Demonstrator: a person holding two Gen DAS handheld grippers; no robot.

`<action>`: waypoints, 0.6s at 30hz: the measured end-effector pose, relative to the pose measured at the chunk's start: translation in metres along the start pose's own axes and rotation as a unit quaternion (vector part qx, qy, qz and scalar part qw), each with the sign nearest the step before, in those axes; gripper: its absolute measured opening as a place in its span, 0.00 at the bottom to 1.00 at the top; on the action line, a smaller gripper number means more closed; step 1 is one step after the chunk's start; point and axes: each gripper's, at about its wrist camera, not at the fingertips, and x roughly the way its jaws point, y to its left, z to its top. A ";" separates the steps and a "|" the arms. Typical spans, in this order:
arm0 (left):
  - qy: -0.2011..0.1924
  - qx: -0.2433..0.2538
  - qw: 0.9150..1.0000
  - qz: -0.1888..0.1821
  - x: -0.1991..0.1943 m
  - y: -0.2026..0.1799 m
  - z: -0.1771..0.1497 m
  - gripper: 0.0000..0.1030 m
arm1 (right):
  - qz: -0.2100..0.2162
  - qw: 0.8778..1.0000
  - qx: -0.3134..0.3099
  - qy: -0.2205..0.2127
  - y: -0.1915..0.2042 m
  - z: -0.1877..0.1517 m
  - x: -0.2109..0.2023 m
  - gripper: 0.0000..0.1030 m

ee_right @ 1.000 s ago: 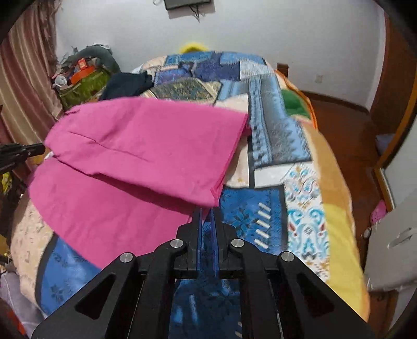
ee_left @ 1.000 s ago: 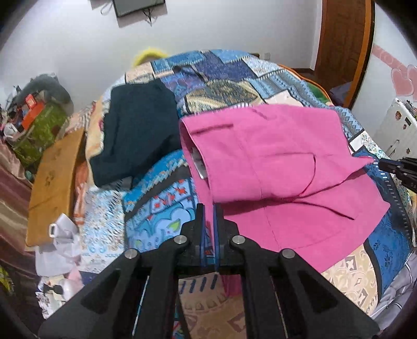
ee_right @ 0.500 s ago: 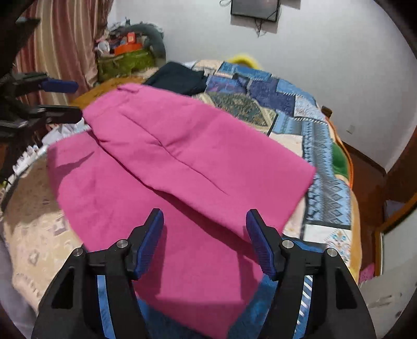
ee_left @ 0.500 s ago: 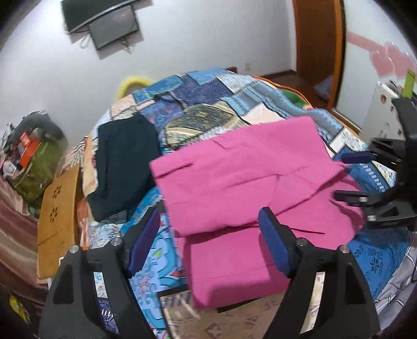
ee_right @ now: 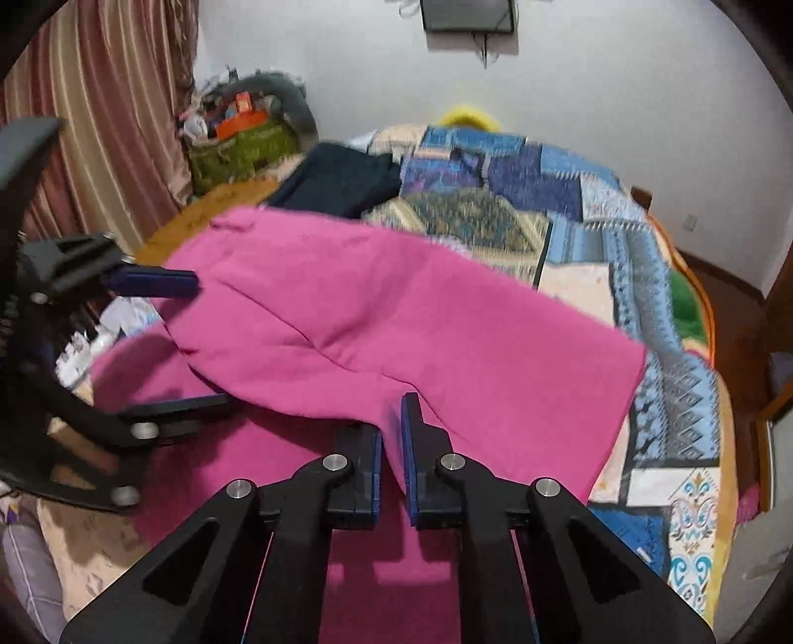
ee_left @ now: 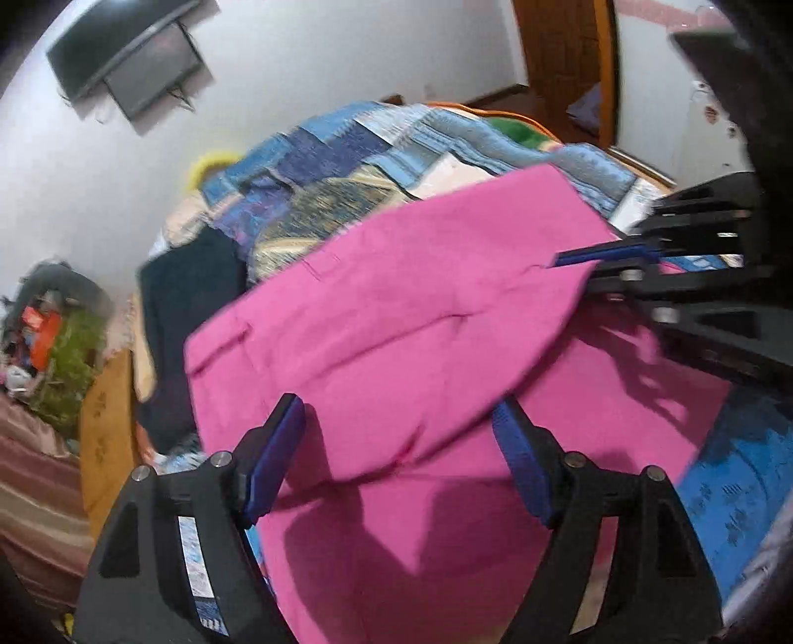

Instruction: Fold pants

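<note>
One pair of pink pants point(ee_right: 396, 317), half-folded on the patchwork bedspread point(ee_right: 659, 317), long axis crosswise to both tools; left gripper point(ee_left: 399, 456) spread wide over the waist end, right gripper point(ee_right: 391, 436) nearly closed, empty, at the folded edge.

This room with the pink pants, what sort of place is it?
Most likely a home bedroom. The pink pants lie on a bed under a patchwork quilt, a screen is mounted on the wall behind it, and striped curtains hang at one side.
</note>
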 end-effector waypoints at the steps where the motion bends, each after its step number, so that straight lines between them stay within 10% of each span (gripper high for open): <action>1: -0.006 0.002 1.000 0.017 0.000 -0.001 0.001 0.74 | -0.001 1.000 -0.002 -0.008 0.002 0.001 -0.006 0.05; 5: -0.012 -0.001 1.000 0.023 -0.004 0.002 0.004 0.29 | -0.002 1.000 -0.007 -0.023 0.005 0.003 -0.020 0.05; 8: -0.032 -0.007 0.999 0.006 -0.020 0.005 0.004 0.13 | 0.003 0.999 -0.010 -0.034 0.008 0.002 -0.032 0.05; 18: -0.049 -0.008 0.998 -0.046 -0.063 0.001 -0.008 0.08 | 0.022 0.999 -0.013 -0.039 0.024 -0.011 -0.064 0.04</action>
